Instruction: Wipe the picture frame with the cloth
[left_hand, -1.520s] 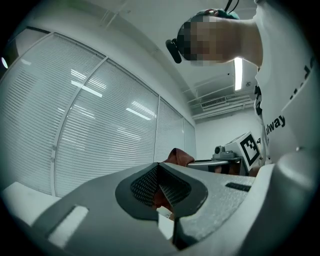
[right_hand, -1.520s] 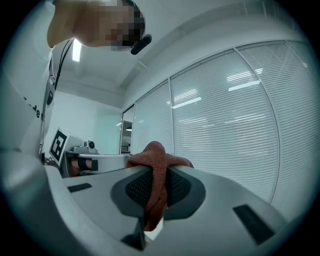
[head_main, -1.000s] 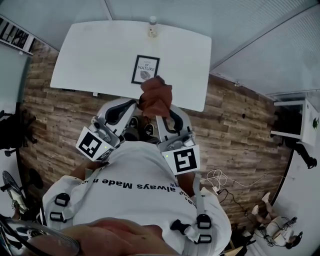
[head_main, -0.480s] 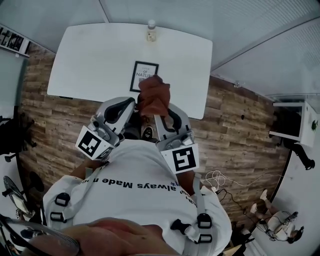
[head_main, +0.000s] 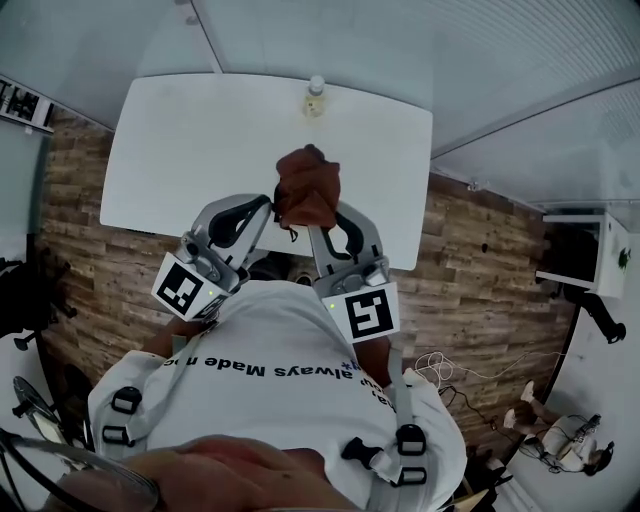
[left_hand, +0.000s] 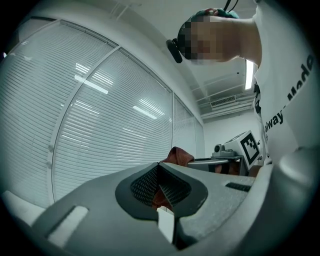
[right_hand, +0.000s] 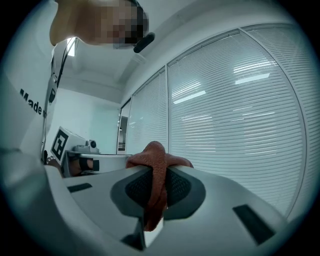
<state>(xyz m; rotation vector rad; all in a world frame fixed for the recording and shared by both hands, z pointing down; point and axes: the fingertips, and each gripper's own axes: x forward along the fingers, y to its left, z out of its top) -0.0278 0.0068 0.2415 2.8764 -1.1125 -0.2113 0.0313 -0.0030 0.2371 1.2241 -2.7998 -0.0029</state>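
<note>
One rust-brown cloth (head_main: 308, 188), bunched, held up above white tabletop (head_main: 190, 150), between two tools. Right tool (right_hand: 156, 187): jaws clamped on cloth fold. Left tool (left_hand: 159, 185): jaws closed, pinching cloth edge. One small bottle (head_main: 316, 97) upright at tabletop's far edge, well apart from cloth.

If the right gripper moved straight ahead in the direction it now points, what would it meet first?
Apart from the cloth clamped in the right gripper, the window blinds lie ahead; nothing else shows in between, though depth is unclear.
</note>
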